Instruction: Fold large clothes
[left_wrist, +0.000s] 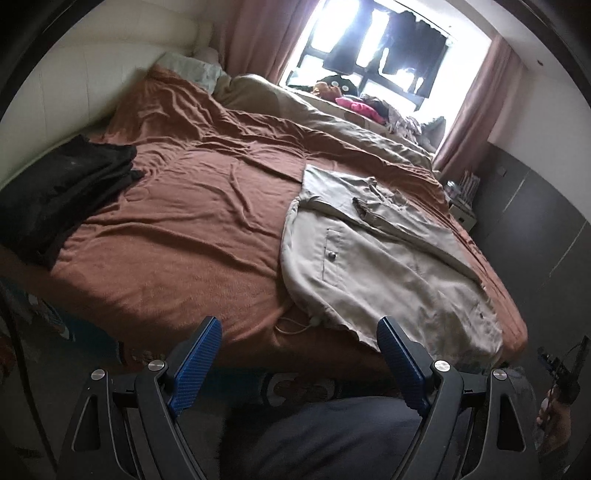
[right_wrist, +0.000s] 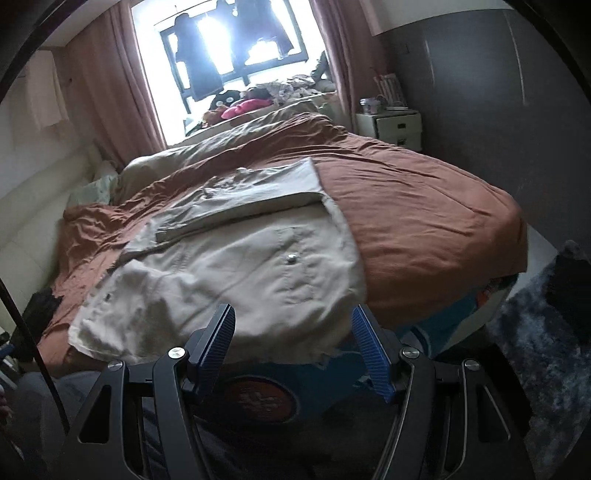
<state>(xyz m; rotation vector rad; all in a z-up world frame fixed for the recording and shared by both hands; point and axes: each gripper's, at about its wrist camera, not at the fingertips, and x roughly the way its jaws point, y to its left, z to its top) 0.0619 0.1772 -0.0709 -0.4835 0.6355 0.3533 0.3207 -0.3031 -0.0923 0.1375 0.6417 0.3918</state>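
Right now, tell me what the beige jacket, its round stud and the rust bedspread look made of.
Beige jacket: likely matte woven cotton or canvas; it holds crisp creases and a frayed hem.
Round stud: probably metal; it glints silver.
Rust bedspread: soft matte fabric, maybe brushed cotton or fleece; it lies in fine ripples without sheen.

The beige jacket is showing motion blur along its near hem in the right wrist view, where the frayed edge is smearing above the right gripper. Its hem is hanging over the edge of the bed, hiding the bed's side beneath. The dark clothes are running out of the picture at the left in the left wrist view. Glare at the window is washing out everything outside and reducing the hanging garments to silhouettes. The pile on the sill is sitting too far off to sort out. A person's hand is being cut off at the right rim.
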